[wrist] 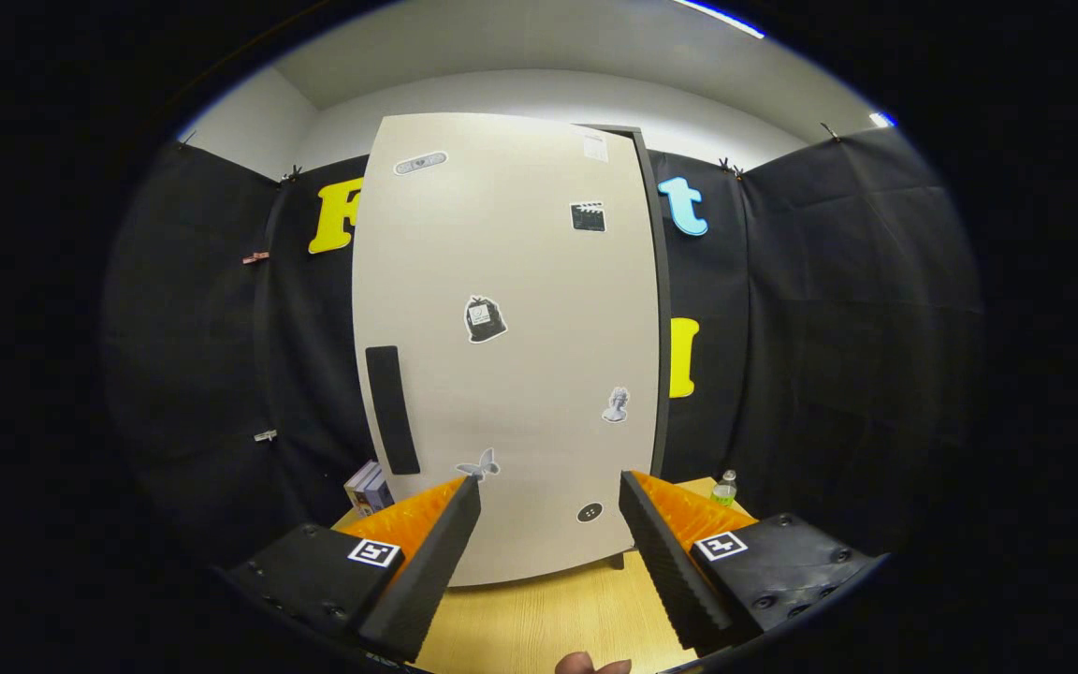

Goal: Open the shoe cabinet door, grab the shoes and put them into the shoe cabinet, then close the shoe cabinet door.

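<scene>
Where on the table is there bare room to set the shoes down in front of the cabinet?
Bare table lies between the open claw's fingers, from the shut cabinet door back to a fingertip. Left of the cabinet, books crowd the corner; on its right stands a bottle.

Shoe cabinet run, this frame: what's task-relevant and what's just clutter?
Job:
- cabinet door, shut
- its dark handle on the left side
- hand-held gripper, fingers open, nothing between them, facing the door

Lying about:
- books left of the cabinet
- bottle to its right
- stickers on the door, e.g. the bag one
</scene>
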`<action>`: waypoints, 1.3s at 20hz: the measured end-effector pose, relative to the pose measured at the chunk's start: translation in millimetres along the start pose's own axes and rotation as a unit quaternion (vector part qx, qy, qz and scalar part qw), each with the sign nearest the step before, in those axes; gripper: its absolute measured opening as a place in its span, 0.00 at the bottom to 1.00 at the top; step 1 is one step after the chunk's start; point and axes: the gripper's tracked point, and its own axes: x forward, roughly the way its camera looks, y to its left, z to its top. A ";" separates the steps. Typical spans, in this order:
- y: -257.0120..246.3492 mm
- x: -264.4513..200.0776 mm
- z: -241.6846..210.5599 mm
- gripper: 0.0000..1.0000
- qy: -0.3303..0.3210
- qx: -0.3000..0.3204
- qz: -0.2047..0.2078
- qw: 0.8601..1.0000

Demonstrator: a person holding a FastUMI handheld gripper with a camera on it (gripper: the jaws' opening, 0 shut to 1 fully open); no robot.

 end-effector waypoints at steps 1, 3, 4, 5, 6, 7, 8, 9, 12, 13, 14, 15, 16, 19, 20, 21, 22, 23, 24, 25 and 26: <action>-0.2 -0.8 0.7 0.98 -0.001 -0.001 0.000 1.000; -1.8 -3.0 2.0 0.98 -0.005 -0.006 -0.002 1.000; -1.4 -4.3 2.8 0.98 -0.006 -0.006 -0.001 1.000; -0.5 -5.6 2.3 0.98 -0.005 -0.005 0.000 1.000; -0.4 -7.0 2.9 0.98 -0.006 -0.005 -0.001 1.000; -1.0 -9.0 5.3 0.98 -0.008 -0.005 -0.001 1.000; -2.2 -9.6 6.3 0.98 -0.011 -0.007 -0.002 1.000; -2.7 -10.4 6.7 0.98 -0.012 -0.007 -0.002 1.000; -3.1 -12.0 8.3 0.98 -0.013 -0.005 -0.001 1.000; -2.6 -12.1 8.1 0.98 -0.013 -0.004 0.000 1.000; -2.6 -12.4 8.1 0.98 -0.012 -0.005 0.000 1.000; -2.1 -13.0 8.4 0.98 -0.013 -0.005 0.001 1.000; -1.7 -12.9 9.2 0.98 -0.013 -0.006 0.001 1.000; -0.3 -13.4 10.2 0.98 -0.015 -0.008 0.002 1.000; 0.0 -13.3 10.6 0.98 -0.016 -0.008 0.002 1.000; -0.5 -13.7 10.3 0.98 -0.015 -0.008 0.002 1.000; -0.3 -13.1 10.5 0.98 -0.015 -0.009 0.002 1.000; 0.3 -13.3 10.4 0.98 -0.015 -0.008 0.003 1.000; 1.0 -12.9 10.4 0.98 -0.015 -0.009 0.004 1.000; 1.8 -13.1 10.4 0.98 -0.015 -0.010 0.004 1.000; 2.6 -13.0 10.6 0.98 -0.016 -0.011 0.004 1.000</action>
